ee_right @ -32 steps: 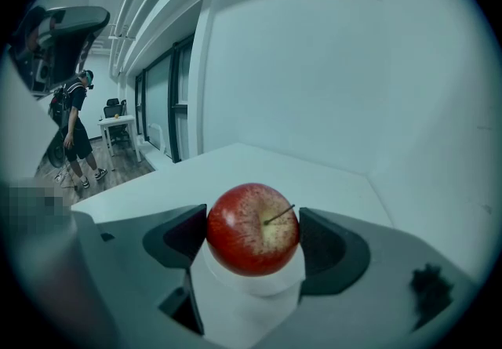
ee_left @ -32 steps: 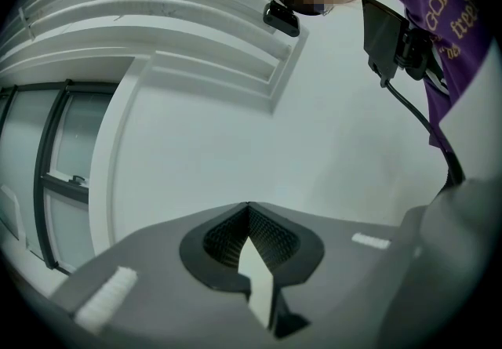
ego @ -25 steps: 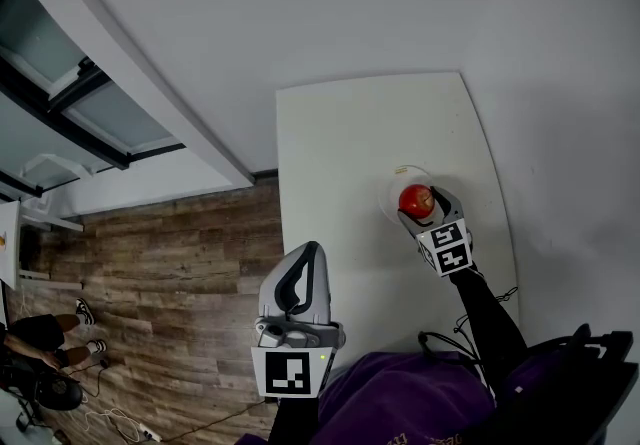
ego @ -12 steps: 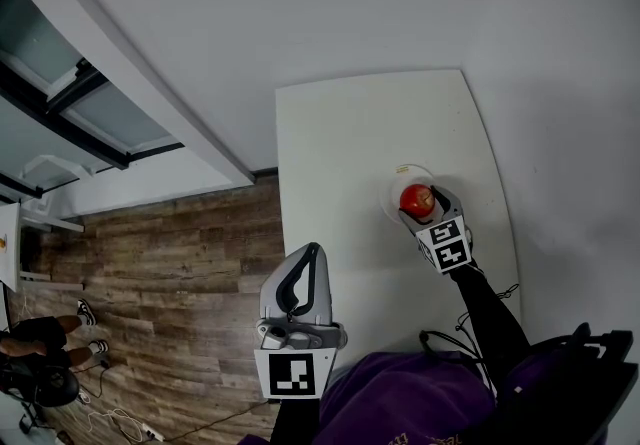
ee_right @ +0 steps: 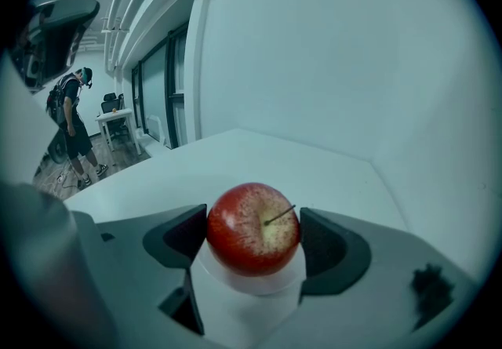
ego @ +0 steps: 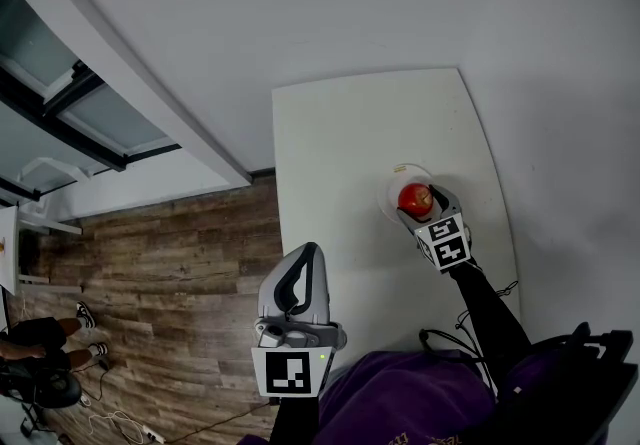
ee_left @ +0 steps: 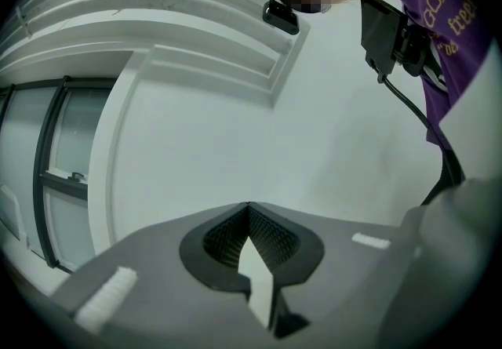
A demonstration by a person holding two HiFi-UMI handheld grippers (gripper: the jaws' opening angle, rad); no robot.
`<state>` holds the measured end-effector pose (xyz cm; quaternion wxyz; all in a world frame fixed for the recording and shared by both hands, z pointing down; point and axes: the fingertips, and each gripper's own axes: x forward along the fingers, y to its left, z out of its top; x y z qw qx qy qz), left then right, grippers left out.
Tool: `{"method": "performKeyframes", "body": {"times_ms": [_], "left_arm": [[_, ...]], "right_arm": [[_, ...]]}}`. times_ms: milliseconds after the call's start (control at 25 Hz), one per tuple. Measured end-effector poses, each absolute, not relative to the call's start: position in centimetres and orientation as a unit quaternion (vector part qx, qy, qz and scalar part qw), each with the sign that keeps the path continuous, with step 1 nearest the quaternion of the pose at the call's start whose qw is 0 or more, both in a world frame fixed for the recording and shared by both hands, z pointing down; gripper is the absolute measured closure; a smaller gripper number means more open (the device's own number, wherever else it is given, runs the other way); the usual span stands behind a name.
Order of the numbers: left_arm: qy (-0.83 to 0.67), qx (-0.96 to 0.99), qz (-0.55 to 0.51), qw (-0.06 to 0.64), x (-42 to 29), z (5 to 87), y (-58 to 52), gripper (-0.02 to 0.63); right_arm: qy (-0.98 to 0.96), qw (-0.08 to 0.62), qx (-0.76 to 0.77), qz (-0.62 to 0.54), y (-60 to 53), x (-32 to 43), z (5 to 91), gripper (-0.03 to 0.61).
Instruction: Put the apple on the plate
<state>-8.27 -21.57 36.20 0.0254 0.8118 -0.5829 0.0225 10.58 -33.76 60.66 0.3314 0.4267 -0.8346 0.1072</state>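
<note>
A red apple [ego: 414, 198] sits on a small white plate [ego: 393, 186] toward the right side of the white table [ego: 340, 133]. My right gripper [ego: 420, 205] is shut on the apple, one jaw against each side. In the right gripper view the apple [ee_right: 252, 228] fills the gap of the right gripper [ee_right: 252, 222], stem toward the camera, with the plate [ee_right: 251, 285] just beneath it. My left gripper [ego: 311, 251] is shut and holds nothing, off the table's left edge near my body. In its own view the left gripper [ee_left: 249, 208] points at a bare wall.
Wood floor [ego: 170, 263] lies left of the table, with a glazed partition [ego: 70, 103] beyond. A person [ee_right: 72, 124] stands far off by a desk. A white wall [ego: 560, 83] runs close along the table's right and far edges. A black cable [ego: 440, 341] hangs by my right arm.
The right gripper and the apple stay in the same spot over the plate. The left gripper has not moved. Only the distant person on the floor has shifted.
</note>
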Motion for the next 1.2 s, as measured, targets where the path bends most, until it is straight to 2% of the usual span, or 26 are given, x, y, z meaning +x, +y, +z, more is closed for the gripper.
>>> {"method": "performKeyframes", "body": {"times_ms": [720,1000,1200], "left_arm": [[-0.577,0.816,0.02,0.023,-8.2,35.2,-20.8,0.607],[-0.578,0.816,0.013,0.021,-8.2,35.2,-20.6,0.607],[-0.578,0.816,0.011,0.022,-8.2,35.5,-20.9,0.606]], "right_arm": [[-0.843,0.304,0.431,0.109,-33.7,10.6,57.2,0.215],[-0.849,0.244,0.459,0.094,-33.7,11.1,52.6,0.216],[-0.844,0.163,0.502,0.093,-33.8,12.5,48.1,0.216]]}}
